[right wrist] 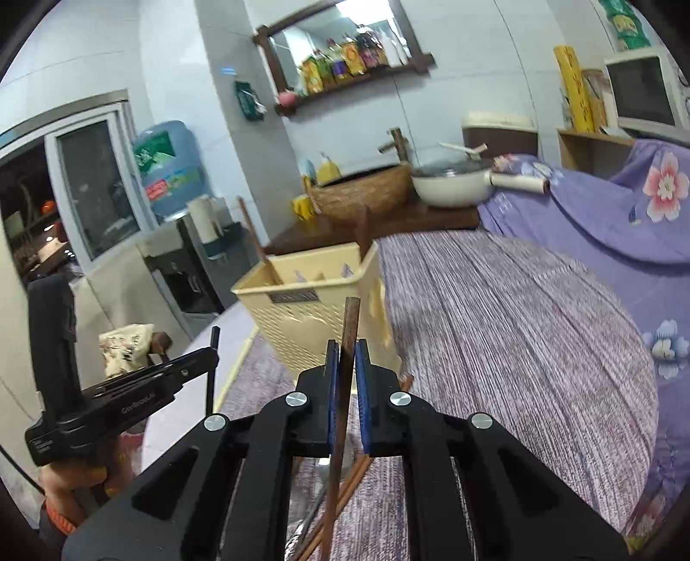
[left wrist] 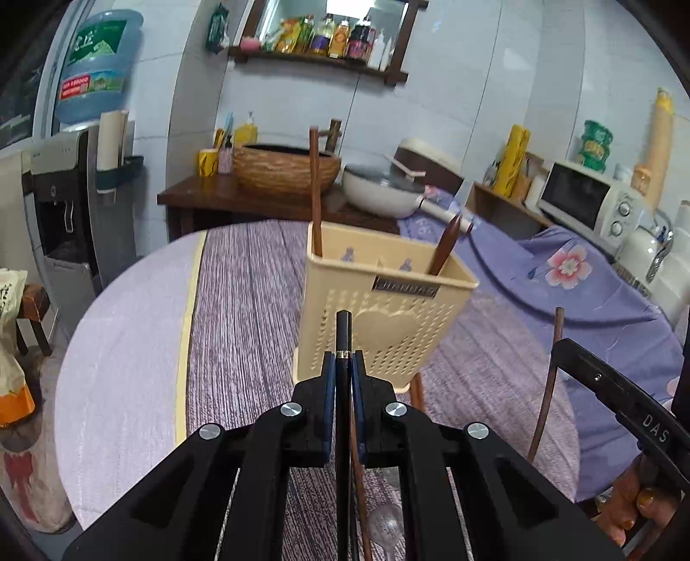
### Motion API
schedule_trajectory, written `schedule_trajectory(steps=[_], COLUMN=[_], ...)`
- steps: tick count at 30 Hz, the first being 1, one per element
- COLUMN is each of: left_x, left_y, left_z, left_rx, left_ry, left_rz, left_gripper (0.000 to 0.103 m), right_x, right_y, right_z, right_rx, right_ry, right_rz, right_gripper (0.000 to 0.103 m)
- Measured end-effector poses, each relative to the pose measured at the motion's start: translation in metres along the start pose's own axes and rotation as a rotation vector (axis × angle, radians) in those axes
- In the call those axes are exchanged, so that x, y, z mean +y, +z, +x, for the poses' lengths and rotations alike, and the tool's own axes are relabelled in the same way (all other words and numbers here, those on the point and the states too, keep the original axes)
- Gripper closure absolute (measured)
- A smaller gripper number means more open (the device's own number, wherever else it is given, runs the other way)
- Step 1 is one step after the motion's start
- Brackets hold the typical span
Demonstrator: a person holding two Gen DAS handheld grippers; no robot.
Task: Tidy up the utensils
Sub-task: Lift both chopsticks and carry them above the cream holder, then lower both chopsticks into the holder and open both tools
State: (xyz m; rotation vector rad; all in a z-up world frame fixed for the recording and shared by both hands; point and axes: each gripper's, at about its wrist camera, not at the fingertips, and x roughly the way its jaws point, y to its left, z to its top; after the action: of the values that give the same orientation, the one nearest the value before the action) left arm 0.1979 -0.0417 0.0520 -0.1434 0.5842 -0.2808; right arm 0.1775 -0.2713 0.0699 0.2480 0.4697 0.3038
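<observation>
Left claw (left wrist: 343, 360) pinches a black chopstick (left wrist: 343, 332), right claw (right wrist: 343, 351) a brown chopstick (right wrist: 348, 319) (holder rim (left wrist: 388, 272) ahead).

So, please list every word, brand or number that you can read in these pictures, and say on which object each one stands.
"DAS" on the black body of the right gripper, seen from the left wrist.
Print on the left gripper body: blurred, not readable.
Dark label plate on the utensil basket: blurred, not readable.
Labels on the water jug: blurred, not readable.
Labels on the shelf bottles: too small to read.
</observation>
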Motion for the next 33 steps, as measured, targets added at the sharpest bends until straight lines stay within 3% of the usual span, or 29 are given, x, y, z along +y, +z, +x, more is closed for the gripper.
schedule_trajectory(steps=[8, 23, 33], left_x=[-0.015, -0.015, -0.025], left_y=[0.009, 0.019, 0.075], left_z=[-0.045, -0.06, -0.087], left_rx=[-0.107, -0.117, -0.214], left_ry=[-0.025, -0.053, -0.069], left_rz=[0.049, 0.053, 0.097], left_gripper=[0.096, 0.096, 0.096], right_x=[0.014, 0.024, 0.043], right_y=[0.013, 0.034, 0.097], right_z=[-0.046, -0.057, -0.06], right_rx=[-0.061, -0.069, -0.15], right_ry=[0.078, 0.119, 0.111], right_rz=[-0.03, -0.072, -0.151], right_gripper=[0.095, 0.095, 0.095])
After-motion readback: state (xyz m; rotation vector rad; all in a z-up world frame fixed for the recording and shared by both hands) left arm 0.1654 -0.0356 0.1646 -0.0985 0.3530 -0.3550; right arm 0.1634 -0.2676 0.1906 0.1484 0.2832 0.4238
